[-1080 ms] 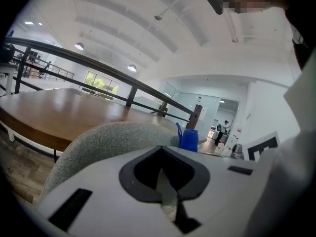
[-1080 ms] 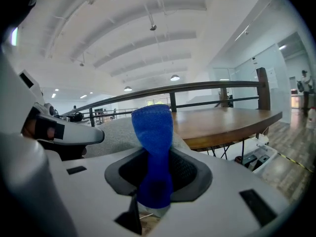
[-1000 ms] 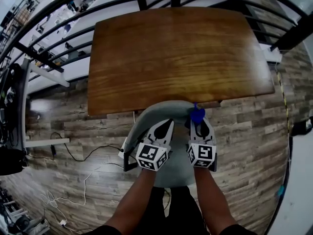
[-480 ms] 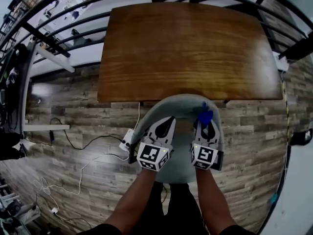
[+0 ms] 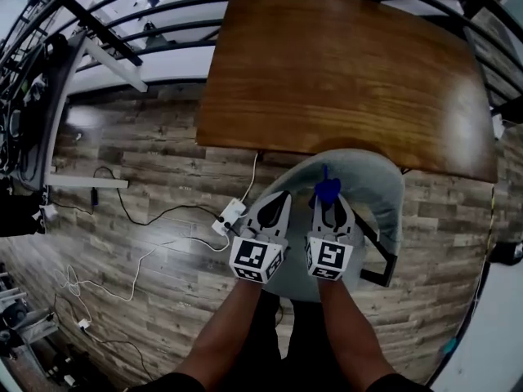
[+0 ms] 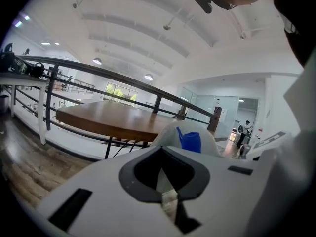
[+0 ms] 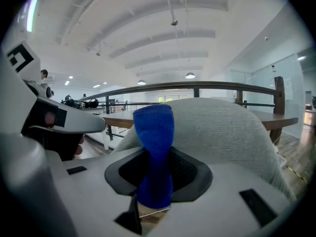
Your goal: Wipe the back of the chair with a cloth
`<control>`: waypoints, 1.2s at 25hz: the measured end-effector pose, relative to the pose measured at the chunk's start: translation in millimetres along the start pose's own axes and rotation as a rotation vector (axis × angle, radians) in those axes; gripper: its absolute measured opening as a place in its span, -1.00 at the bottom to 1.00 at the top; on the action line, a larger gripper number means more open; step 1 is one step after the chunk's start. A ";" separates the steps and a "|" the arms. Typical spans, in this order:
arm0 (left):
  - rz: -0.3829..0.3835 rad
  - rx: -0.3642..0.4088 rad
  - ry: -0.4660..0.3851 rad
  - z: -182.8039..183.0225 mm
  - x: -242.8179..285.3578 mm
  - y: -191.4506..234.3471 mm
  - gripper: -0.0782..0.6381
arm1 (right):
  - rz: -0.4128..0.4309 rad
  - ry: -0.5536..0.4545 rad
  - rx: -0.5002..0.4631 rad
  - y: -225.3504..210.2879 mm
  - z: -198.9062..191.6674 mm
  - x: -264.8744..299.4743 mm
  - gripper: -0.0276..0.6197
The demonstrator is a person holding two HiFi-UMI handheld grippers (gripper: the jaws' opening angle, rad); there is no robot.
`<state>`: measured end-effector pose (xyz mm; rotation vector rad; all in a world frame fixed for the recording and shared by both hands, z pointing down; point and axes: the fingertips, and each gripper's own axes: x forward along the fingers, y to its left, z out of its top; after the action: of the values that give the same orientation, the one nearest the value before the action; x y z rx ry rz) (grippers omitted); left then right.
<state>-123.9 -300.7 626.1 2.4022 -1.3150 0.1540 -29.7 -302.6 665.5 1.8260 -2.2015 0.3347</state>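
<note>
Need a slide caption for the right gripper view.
Right gripper shut on a blue cloth, grey chair back just ahead.

A wooden bench (image 5: 343,80) stood on a wood-plank floor (image 5: 139,129), with a black railing (image 5: 163,11) along its far side. A white power strip (image 5: 231,216) lay on the floor near the bench's left corner, a black cable (image 5: 131,217) trailing left from it, and white cable (image 5: 75,288) looped further off

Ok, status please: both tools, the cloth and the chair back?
Left tool shut, empty. Right tool shut on blue cloth. Cloth upright in front of chair back, contact unclear. Nothing between them.
</note>
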 end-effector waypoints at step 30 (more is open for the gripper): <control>-0.031 0.065 0.067 -30.4 21.0 7.4 -0.79 | -0.057 0.021 -0.021 -32.8 -31.9 41.4 -0.55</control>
<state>-115.7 -308.9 661.9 2.4476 -1.2610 0.2700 -3.0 -336.0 710.1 1.8622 -2.1262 0.3163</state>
